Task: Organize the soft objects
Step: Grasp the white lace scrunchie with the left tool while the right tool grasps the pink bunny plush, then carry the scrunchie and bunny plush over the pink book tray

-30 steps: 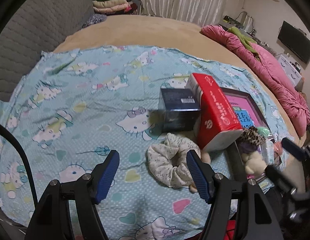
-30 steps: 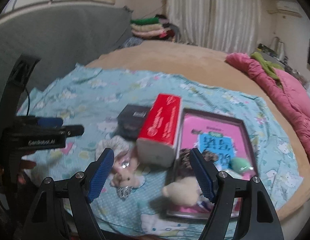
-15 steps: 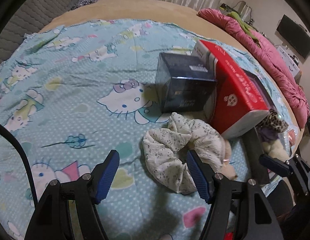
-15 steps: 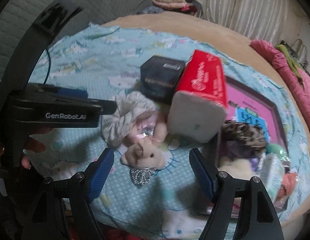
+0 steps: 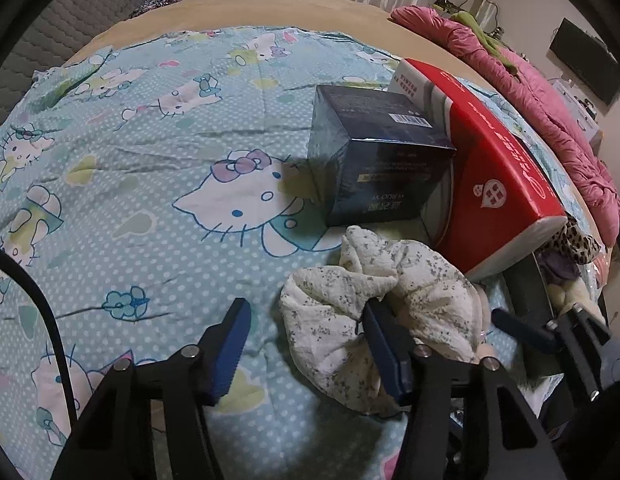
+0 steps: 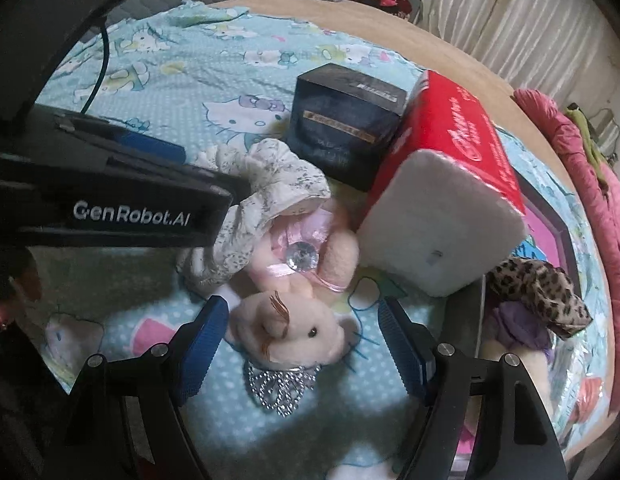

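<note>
Both tools have dropped much closer to the bed over the last second, and the cluttered view from above has narrowed to two targets. The left tool (image 5: 306, 344), jaws spread wide, has slid in so that its right finger (image 5: 384, 350) now presses into the cream, grey-flecked ruffled fabric scrunchie (image 5: 374, 308), while its left finger sits on the bare light-blue cartoon-cat bedsheet (image 5: 150, 140). Only part of the scrunchie lies between the jaws, so a closure here would likely catch just one fold.

The right tool (image 6: 306, 344), also spread, has come down around the head of the small pale-pink plush mouse with a clear gem on its chest (image 6: 294, 320); the head lies between the blue pads, not yet gripped. The mouse lies toward the near edge of the sheet, touching the scrunchie, its body running toward the white end of the red rectangular tissue pack (image 6: 442, 184). The dark navy cardboard box (image 5: 382, 156) stands just beyond the scrunchie.

To the right, the dark-framed pink tray (image 6: 550, 232) already holds a leopard-print fabric piece (image 6: 542, 284) and other soft things, so it is probably the destination. The approach looks finished, so I judge the next step to be closing on each item. Since mouse and scrunchie touch, lifting one may drag the other.
</note>
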`<control>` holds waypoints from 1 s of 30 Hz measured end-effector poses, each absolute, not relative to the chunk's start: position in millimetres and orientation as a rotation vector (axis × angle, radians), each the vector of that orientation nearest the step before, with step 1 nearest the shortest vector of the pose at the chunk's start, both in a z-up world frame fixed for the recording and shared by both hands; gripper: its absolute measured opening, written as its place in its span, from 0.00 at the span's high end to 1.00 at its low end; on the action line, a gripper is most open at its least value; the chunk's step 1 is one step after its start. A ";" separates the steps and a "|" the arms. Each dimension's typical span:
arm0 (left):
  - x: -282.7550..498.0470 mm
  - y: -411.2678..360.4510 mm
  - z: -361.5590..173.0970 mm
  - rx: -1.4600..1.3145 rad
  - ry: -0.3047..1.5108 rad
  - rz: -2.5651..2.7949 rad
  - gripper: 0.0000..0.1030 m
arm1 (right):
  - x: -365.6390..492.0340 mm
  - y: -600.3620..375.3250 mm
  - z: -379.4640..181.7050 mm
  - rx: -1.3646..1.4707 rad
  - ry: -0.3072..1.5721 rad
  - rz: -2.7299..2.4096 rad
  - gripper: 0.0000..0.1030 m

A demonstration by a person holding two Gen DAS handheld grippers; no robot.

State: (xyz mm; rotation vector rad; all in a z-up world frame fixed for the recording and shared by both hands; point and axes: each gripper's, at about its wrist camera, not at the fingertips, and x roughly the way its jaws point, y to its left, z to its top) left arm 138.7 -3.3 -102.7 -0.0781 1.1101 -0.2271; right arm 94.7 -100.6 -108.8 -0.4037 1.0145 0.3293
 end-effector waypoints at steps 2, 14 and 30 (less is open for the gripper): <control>139.4 -4.3 -102.9 -0.078 1.109 -0.227 0.52 | 96.6 -99.2 -111.6 -0.387 1.026 0.348 0.42; 132.9 -14.8 -91.9 -0.089 1.071 -0.286 0.91 | 84.2 -104.1 -91.2 -0.345 0.982 0.406 0.58; 91.6 2.3 5.3 -0.163 0.889 -0.244 0.91 | 53.7 -133.5 -18.5 -0.249 0.807 0.406 0.58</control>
